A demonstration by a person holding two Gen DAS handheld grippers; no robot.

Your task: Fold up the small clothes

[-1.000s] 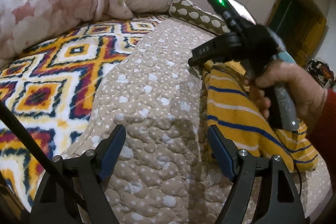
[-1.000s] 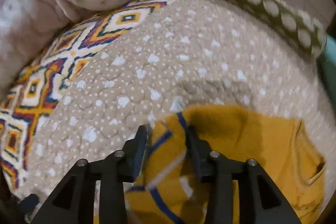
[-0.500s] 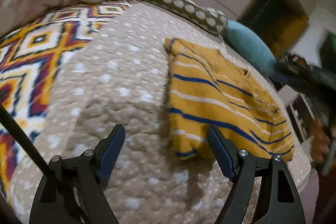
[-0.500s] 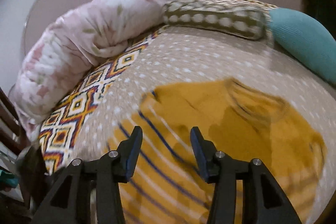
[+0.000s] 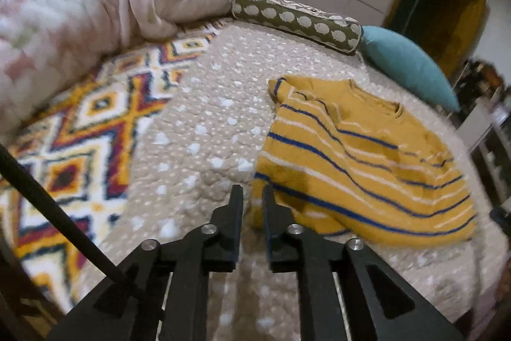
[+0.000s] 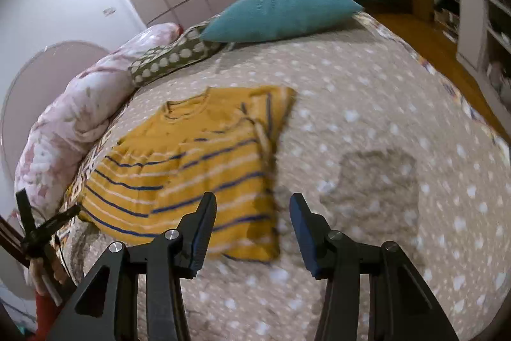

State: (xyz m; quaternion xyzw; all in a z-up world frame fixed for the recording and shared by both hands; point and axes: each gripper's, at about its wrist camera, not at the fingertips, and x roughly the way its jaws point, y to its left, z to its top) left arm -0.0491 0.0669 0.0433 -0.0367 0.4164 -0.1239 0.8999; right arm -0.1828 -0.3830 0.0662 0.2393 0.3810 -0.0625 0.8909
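Note:
A yellow shirt with blue and white stripes [image 5: 357, 155] lies flat on the beige dotted quilt [image 5: 204, 130], its sides folded in. My left gripper [image 5: 252, 194] hovers just before the shirt's near left corner. Its jaws are closing to a narrow gap; the corner shows through the gap, but the pads do not press on it. In the right wrist view the same shirt [image 6: 191, 162] lies left of centre. My right gripper [image 6: 252, 206] stands open above the shirt's near right corner, with nothing held.
A pink floral duvet [image 5: 80, 8], a spotted bolster [image 5: 297, 18] and a teal cushion [image 5: 408, 66] line the far side of the bed. A colourful patterned blanket [image 5: 83, 143] lies left. A hand with a red sleeve [image 6: 44, 293] shows at lower left. Shelves [image 6: 479, 21] stand beyond the bed.
The right gripper let go of the shirt and swung far to the right, out of the left view. The shirt now lies flat. The left jaws went from wide to a narrow gap.

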